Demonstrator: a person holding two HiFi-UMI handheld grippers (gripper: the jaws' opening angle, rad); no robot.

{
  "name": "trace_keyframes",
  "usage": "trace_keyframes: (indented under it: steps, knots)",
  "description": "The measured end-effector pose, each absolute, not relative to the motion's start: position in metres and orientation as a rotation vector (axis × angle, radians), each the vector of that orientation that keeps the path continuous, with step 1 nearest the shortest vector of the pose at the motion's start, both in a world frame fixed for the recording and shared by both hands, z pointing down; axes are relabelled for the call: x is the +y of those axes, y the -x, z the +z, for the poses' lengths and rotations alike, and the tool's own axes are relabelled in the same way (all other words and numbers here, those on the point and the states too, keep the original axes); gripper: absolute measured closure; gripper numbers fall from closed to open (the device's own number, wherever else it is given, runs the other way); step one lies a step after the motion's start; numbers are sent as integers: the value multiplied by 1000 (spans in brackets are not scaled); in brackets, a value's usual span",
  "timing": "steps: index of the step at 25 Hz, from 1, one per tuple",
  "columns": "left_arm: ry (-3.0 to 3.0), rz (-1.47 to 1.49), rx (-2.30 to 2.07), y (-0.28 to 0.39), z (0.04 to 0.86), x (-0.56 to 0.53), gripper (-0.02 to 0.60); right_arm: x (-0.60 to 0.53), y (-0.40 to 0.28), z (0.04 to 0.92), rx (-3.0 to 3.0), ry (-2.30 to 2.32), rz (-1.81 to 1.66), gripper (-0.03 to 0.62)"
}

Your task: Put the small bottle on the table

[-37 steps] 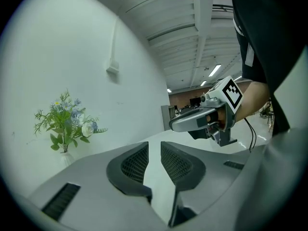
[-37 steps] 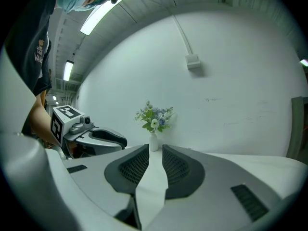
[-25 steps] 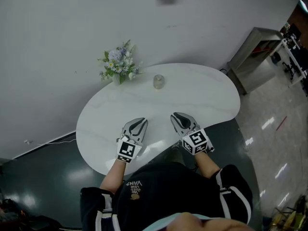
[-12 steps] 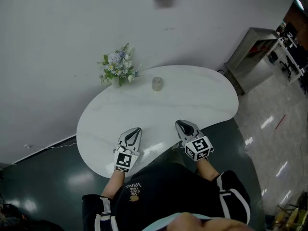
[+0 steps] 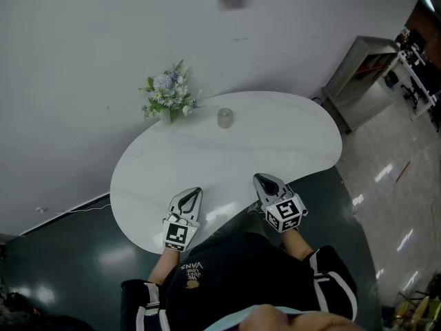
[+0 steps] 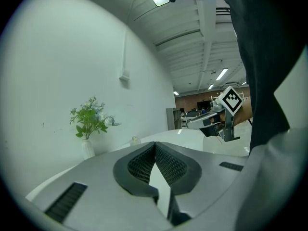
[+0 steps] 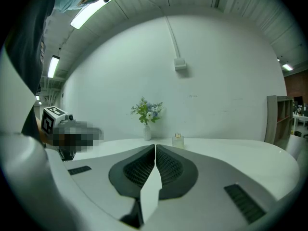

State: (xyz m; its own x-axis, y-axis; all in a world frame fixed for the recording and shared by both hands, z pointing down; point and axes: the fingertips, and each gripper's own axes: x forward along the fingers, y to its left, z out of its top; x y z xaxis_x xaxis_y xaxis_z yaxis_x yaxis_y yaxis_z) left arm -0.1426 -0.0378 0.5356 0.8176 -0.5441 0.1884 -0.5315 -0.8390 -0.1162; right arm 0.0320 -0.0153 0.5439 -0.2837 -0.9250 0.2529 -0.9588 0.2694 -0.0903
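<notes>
The small clear bottle [image 5: 225, 118] stands upright on the white table [image 5: 289, 136] near its far edge; it also shows small and distant as the bottle [image 7: 178, 140] in the right gripper view and the bottle [image 6: 135, 140] in the left gripper view. My left gripper [image 5: 196, 192] rests over the table's near edge, shut with nothing between its jaws. My right gripper [image 5: 262, 179] is beside it at the near edge; its jaws have just been closing and now stand shut and empty. Both grippers are far from the bottle.
A white vase of flowers [image 5: 167, 96] stands at the table's far left by the wall. A grey shelf unit [image 5: 362, 74] stands at the right. The person's dark clothing [image 5: 234, 274] fills the space below the table's near edge.
Both grippers have drawn back toward the table's near edge and their jaws have closed. The bottle has not moved.
</notes>
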Motion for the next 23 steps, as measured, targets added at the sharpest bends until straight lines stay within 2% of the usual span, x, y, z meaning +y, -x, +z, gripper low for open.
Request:
trace_keyframes:
  steps: [23]
  knots:
    - [2969, -361, 870, 134, 548, -39, 561, -16, -43, 551, -2375, -1811, 375, 549]
